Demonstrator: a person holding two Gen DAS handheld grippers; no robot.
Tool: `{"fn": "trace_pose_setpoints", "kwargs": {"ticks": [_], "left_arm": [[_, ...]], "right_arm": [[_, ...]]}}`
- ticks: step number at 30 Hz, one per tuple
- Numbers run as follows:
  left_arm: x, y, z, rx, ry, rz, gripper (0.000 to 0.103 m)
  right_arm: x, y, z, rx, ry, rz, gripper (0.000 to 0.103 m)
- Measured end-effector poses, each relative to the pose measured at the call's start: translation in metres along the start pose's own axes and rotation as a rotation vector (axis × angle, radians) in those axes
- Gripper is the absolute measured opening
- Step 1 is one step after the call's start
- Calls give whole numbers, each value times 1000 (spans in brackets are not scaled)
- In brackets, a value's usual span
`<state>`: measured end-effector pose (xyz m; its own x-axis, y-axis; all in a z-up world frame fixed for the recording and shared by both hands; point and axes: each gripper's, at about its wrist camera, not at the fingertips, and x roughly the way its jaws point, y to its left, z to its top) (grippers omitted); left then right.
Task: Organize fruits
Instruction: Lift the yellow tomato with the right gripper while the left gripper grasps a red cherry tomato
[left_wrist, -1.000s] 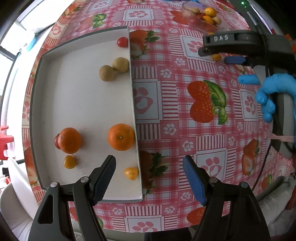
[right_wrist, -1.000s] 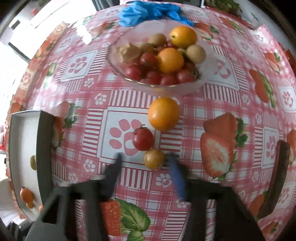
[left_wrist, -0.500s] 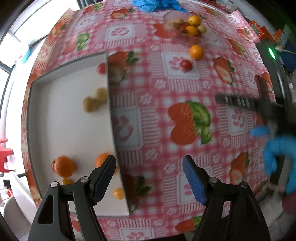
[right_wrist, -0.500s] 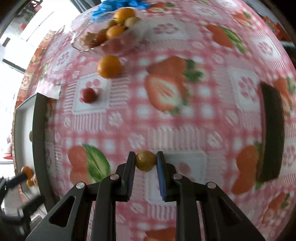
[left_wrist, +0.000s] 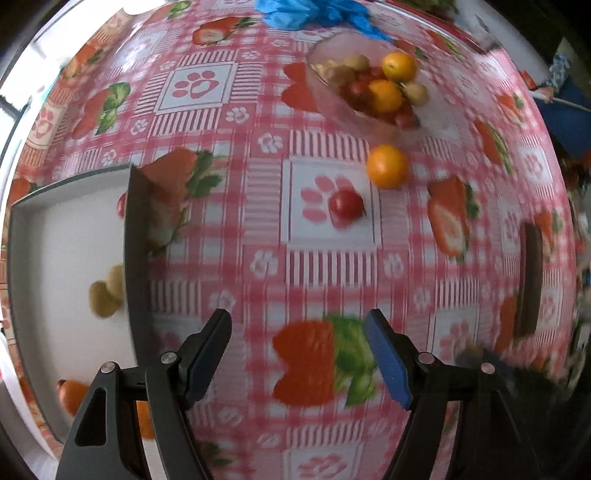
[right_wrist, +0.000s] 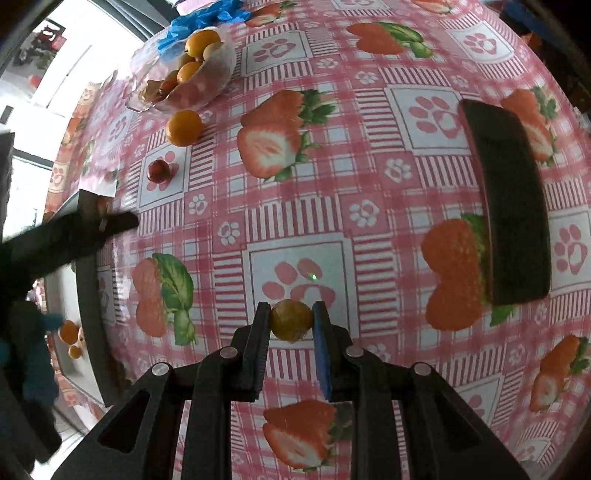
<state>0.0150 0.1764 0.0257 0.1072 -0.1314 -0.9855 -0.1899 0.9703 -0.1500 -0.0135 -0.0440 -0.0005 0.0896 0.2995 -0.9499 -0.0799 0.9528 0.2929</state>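
Observation:
My right gripper (right_wrist: 291, 321) is shut on a small yellow-brown fruit (right_wrist: 291, 319), held above the patterned tablecloth. My left gripper (left_wrist: 297, 354) stands open over the cloth with nothing between its fingers. Ahead of it lie a red tomato (left_wrist: 345, 204) and an orange (left_wrist: 387, 166), loose on the cloth, below a clear bowl (left_wrist: 332, 103) of mixed fruit. The white tray (left_wrist: 66, 236) at the left holds two brownish fruits (left_wrist: 105, 291) and oranges (left_wrist: 72, 395). The right wrist view shows the same bowl (right_wrist: 214, 74), orange (right_wrist: 184, 127), tomato (right_wrist: 159, 170) and tray (right_wrist: 88, 295).
A dark tray edge (right_wrist: 513, 229) stands on the cloth to the right, also seen as a dark tray edge (left_wrist: 530, 280) in the left wrist view. A crumpled blue glove (left_wrist: 314, 14) lies behind the bowl. The left gripper's black body (right_wrist: 66, 236) crosses the right wrist view's left side.
The right gripper closed on the small fruit and carried it away from the bowl toward the right. The left gripper moved off the white tray toward the loose tomato and orange.

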Motion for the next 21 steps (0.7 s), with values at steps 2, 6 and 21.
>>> {"fn": "trace_pose_setpoints", "kwargs": {"ticks": [2,6,21], "left_arm": [[4,0,12,-30,-11,-7,76],[12,-9,32,-30,-40,8,76],[44,-50,53,39,-68,75,46]], "right_arm": [[-2,-2,-2,8,3,9,25],[-10,-10,-7,19,3,26,25],[-25,-16,-14,27,-10,45,25]]}}
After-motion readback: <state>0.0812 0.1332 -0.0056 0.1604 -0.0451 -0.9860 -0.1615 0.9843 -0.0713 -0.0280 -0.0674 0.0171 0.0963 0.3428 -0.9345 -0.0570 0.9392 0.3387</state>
